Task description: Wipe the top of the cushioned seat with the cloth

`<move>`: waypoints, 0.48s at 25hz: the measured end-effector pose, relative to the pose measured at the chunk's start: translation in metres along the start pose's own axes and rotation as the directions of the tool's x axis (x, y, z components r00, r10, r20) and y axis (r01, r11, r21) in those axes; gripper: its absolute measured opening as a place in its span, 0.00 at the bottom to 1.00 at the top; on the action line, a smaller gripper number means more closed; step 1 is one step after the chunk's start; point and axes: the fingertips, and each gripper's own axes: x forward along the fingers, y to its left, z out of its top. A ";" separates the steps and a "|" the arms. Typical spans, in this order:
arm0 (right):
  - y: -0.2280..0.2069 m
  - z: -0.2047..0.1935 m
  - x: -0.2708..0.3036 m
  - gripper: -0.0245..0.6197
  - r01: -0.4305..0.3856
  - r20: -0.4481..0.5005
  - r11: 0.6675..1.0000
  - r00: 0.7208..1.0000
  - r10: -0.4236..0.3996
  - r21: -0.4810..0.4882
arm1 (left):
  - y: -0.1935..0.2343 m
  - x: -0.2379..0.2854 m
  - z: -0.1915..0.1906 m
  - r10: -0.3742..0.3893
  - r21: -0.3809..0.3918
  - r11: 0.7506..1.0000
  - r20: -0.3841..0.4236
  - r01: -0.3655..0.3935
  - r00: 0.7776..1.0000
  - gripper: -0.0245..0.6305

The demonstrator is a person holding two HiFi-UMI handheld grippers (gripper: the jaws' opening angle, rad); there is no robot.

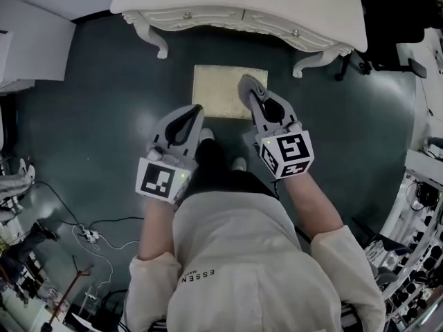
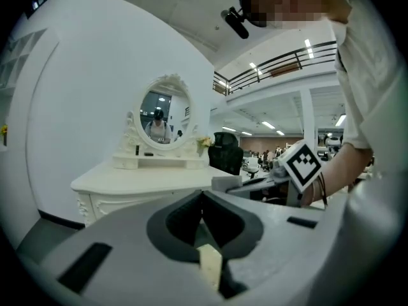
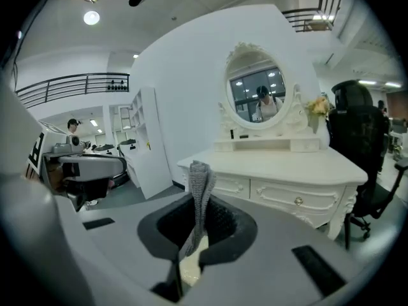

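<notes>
The right gripper [image 3: 199, 204] is clenched on a grey cloth [image 3: 200, 176], its end standing up past the tips. The left gripper [image 1: 194, 113] is closed on nothing. The cushioned seat [image 1: 225, 92] lies below and ahead, nearer the right gripper, before the vanity table [image 1: 242, 5]; its legs are hidden.

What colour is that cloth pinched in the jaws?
The cloth is grey with a knitted texture; the right gripper view shows it best.

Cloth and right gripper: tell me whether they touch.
Touching. The right gripper view shows the grey cloth pinched between the shut jaws of the right gripper.
</notes>
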 end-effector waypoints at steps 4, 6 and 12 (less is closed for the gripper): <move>-0.003 -0.038 0.065 0.08 -0.009 -0.097 1.000 0.995 0.011 0.024 | 0.043 0.028 -0.039 -0.022 0.008 1.000 -0.026 0.022 0.999 0.04; -0.002 -0.062 0.093 0.08 -0.012 -0.147 0.999 0.989 0.017 0.036 | 0.064 0.037 -0.060 -0.020 -0.014 1.000 -0.039 0.019 0.999 0.04; -0.005 -0.135 0.170 0.08 0.023 -0.280 0.994 0.960 0.008 0.104 | 0.113 0.066 -0.123 -0.078 -0.116 0.991 -0.069 0.069 0.995 0.04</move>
